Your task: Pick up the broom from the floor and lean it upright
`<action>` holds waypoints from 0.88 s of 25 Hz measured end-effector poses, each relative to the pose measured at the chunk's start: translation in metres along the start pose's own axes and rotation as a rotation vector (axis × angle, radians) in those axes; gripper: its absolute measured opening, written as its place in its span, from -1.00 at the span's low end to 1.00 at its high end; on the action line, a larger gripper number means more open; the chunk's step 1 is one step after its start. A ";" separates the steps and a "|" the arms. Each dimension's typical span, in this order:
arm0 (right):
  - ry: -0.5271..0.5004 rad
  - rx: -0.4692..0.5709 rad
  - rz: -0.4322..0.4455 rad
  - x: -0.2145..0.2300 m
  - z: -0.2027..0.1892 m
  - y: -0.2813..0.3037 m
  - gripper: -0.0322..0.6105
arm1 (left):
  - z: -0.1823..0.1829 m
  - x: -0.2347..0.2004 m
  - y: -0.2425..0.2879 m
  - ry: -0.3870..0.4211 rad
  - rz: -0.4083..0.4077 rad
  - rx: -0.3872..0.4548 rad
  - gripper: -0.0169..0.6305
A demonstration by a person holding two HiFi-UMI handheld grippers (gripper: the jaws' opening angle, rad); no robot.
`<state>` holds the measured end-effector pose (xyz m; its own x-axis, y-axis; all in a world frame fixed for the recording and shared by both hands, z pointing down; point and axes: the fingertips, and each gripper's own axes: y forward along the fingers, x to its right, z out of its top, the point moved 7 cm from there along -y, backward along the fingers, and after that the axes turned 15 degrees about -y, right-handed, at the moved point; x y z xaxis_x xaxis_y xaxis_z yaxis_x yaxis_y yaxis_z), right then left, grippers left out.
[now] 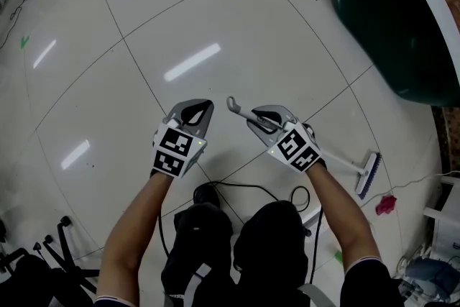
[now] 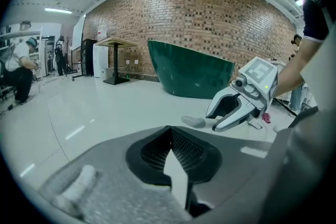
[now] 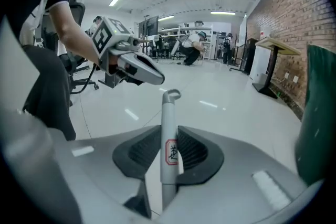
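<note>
Open floor (image 1: 215, 25) ahead; green tub (image 1: 388, 18) blocks right.

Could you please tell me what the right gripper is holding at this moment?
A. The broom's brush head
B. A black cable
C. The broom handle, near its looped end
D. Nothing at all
C: in the right gripper view the right gripper has its jaws closed on the broom handle just below the loop, while the brush head lies far down the shaft.
</note>
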<state>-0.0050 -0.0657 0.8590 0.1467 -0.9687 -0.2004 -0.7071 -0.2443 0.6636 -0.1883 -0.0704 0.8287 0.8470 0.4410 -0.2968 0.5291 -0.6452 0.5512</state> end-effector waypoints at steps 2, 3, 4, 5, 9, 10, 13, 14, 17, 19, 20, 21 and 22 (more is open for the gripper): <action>-0.005 0.022 -0.034 0.012 0.027 -0.028 -0.59 | 0.025 0.012 -0.014 0.011 -0.010 0.006 -0.95; -0.005 0.027 -0.051 0.018 0.041 -0.043 -0.59 | 0.037 0.018 -0.021 0.012 -0.016 0.007 -0.95; -0.004 0.030 -0.067 0.023 0.054 -0.059 -0.59 | 0.050 0.025 -0.029 0.012 -0.024 0.007 -0.95; -0.002 0.032 -0.084 0.029 0.067 -0.078 -0.59 | 0.064 0.033 -0.036 0.013 -0.034 0.006 -0.95; 0.020 0.034 -0.159 0.057 0.120 -0.159 -0.59 | 0.122 0.069 -0.062 0.042 -0.083 -0.006 -0.95; 0.027 0.030 -0.178 0.063 0.131 -0.180 -0.59 | 0.136 0.078 -0.068 0.052 -0.099 -0.009 -0.95; 0.047 0.008 -0.224 0.077 0.158 -0.235 -0.60 | 0.172 0.108 -0.086 0.062 -0.146 -0.016 -0.95; 0.055 -0.001 -0.240 0.083 0.163 -0.251 -0.60 | 0.185 0.117 -0.090 0.072 -0.159 -0.019 -0.95; 0.087 -0.033 -0.301 0.104 0.173 -0.299 -0.61 | 0.225 0.146 -0.093 0.115 -0.206 -0.028 -0.95; 0.120 -0.054 -0.359 0.115 0.176 -0.329 -0.61 | 0.249 0.163 -0.092 0.123 -0.247 -0.030 -0.95; 0.142 -0.061 -0.399 0.121 0.177 -0.344 -0.62 | 0.260 0.171 -0.092 0.125 -0.267 -0.030 -0.95; 0.170 -0.065 -0.444 0.126 0.176 -0.360 -0.62 | 0.270 0.178 -0.091 0.129 -0.286 -0.031 -0.95; 0.202 -0.068 -0.493 0.131 0.175 -0.375 -0.62 | 0.280 0.185 -0.091 0.133 -0.304 -0.034 -0.95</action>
<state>0.1579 -0.0932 0.4579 0.5848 -0.7261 -0.3616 -0.4755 -0.6680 0.5725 -0.0650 -0.1049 0.5054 0.6351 0.6894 -0.3484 0.7527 -0.4510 0.4797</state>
